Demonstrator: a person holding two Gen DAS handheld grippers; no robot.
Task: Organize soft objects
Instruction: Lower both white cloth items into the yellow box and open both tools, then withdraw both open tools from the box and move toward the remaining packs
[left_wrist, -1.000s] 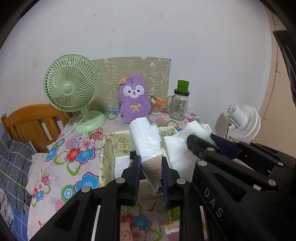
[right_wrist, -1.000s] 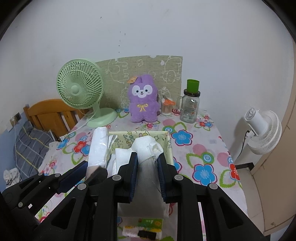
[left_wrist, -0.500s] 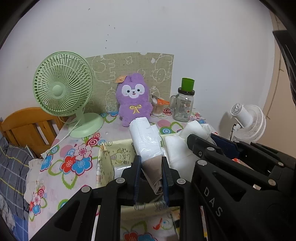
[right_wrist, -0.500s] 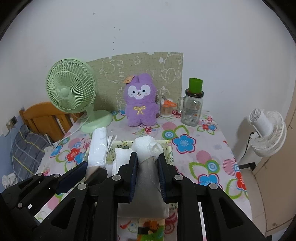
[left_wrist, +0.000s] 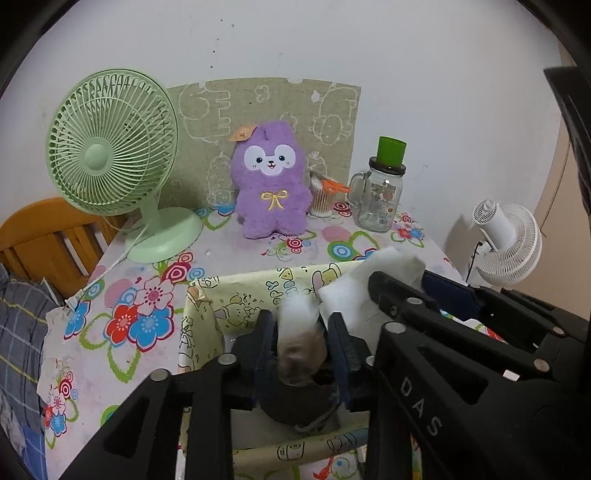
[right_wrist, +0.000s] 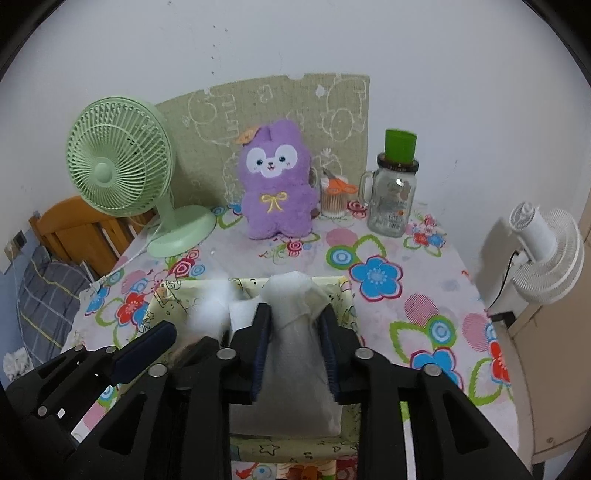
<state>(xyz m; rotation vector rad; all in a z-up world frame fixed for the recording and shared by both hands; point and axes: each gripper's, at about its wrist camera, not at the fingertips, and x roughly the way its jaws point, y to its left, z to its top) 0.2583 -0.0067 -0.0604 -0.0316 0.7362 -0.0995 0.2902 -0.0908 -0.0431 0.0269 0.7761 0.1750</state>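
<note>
**Releasing two soft bundles over the fabric bin**

Opening at this moment, the jaws of your left gripper (left_wrist: 301, 347) stand a little apart on either side of a blurred white-and-brown soft bundle (left_wrist: 297, 339). Gaps show between the bundle and the blue pads, so the pads no longer press on it. The bundle sits just above a dark item (left_wrist: 295, 406) lying inside the yellow cartoon-print fabric bin (left_wrist: 236, 295).

Your right gripper (right_wrist: 295, 350) is likewise opening, only slightly. A white soft bundle (right_wrist: 299, 332) stands between its jaws, its rounded top rising past the fingertips and its lower part reaching down into the same bin (right_wrist: 343, 295). From the right wrist view you cannot tell for certain whether the pads still touch its sides; they look very close to it.

Both grippers point downward at the bin, side by side, with the left one just beside the right.

The bin rests on a tabletop (right_wrist: 424, 266) covered in a flowered cloth. At the far edge stand a green desk fan (left_wrist: 110, 147), a purple plush rabbit (left_wrist: 271, 184), a cup of cotton swabs with orange scissors (left_wrist: 325, 199) and a glass mug jar with a green cap (left_wrist: 380, 195). A white fan (right_wrist: 546, 251) stands off the right side of the tabletop.
</note>
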